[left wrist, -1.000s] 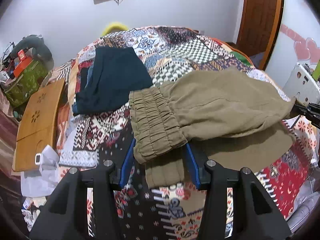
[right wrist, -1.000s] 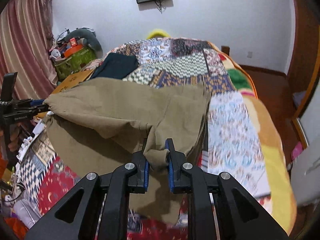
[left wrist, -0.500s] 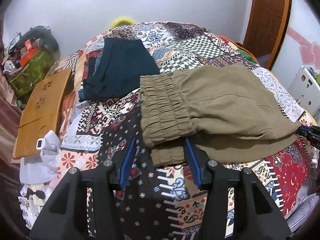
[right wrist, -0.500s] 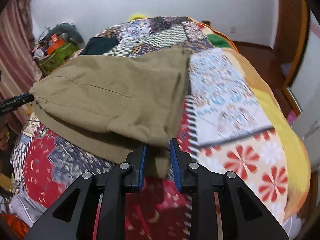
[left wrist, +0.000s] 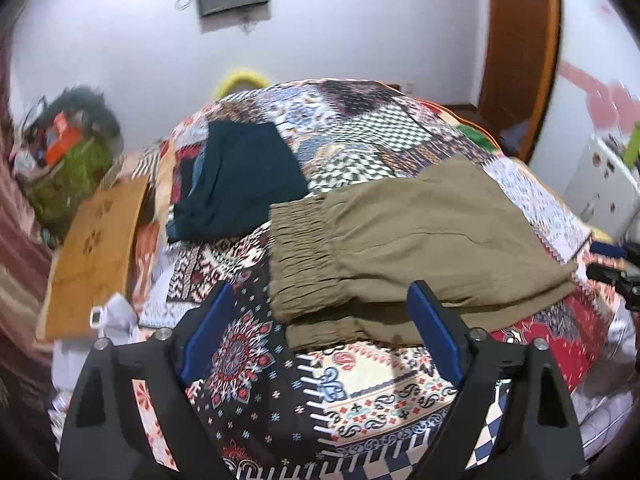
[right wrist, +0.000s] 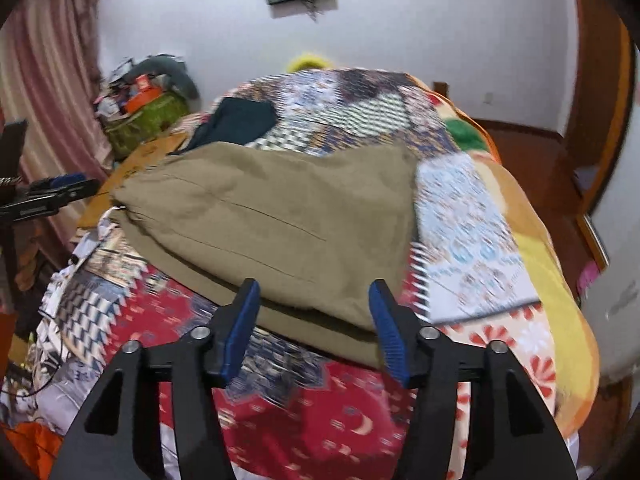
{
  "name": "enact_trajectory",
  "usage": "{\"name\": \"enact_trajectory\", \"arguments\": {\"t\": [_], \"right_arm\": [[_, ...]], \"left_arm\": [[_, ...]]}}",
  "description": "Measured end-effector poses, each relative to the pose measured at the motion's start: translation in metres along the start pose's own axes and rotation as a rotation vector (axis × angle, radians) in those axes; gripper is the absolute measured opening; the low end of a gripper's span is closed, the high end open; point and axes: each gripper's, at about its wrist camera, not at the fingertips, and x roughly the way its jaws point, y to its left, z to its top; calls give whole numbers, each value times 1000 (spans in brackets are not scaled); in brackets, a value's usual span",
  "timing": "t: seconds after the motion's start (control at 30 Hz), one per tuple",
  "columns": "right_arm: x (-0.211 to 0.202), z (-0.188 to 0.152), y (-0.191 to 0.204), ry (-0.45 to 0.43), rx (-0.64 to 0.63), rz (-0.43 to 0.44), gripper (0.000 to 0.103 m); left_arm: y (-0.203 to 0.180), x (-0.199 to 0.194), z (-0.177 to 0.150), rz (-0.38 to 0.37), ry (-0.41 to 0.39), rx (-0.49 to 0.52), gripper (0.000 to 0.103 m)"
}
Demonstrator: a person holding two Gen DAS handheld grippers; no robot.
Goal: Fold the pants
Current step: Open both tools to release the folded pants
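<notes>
On the far left a wooden board (left wrist: 96, 256) leans beside the bed. Next to it, on the patchwork quilt (left wrist: 256, 360), lies a dark blue garment (left wrist: 244, 184). To the right of it, in the middle of the bed, are the olive pants (left wrist: 416, 248), folded over once, the elastic waistband on the left. The left gripper (left wrist: 320, 328) stands wide apart just near the waistband; its jaws have just been opening and hold nothing. The right gripper (right wrist: 314, 320), at the near right edge of the pants (right wrist: 280, 224), has also just been opening, and the cloth lies free on the quilt.
</notes>
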Motion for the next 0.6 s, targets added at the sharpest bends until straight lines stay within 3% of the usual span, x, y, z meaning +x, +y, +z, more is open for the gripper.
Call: {"name": "enact_trajectory", "arguments": {"t": [0.2,0.37,0.6], "right_arm": [[21,8,30,7,-75,54,58],[40,7,42,44,-103,79,58],[64,10,51,97,-144,95,58]], "left_arm": [[-37,23,-4,11,72,156,94],[-58,47,-8,-9,114,212,95],[-92,63,-2,6,99,324,98]]}}
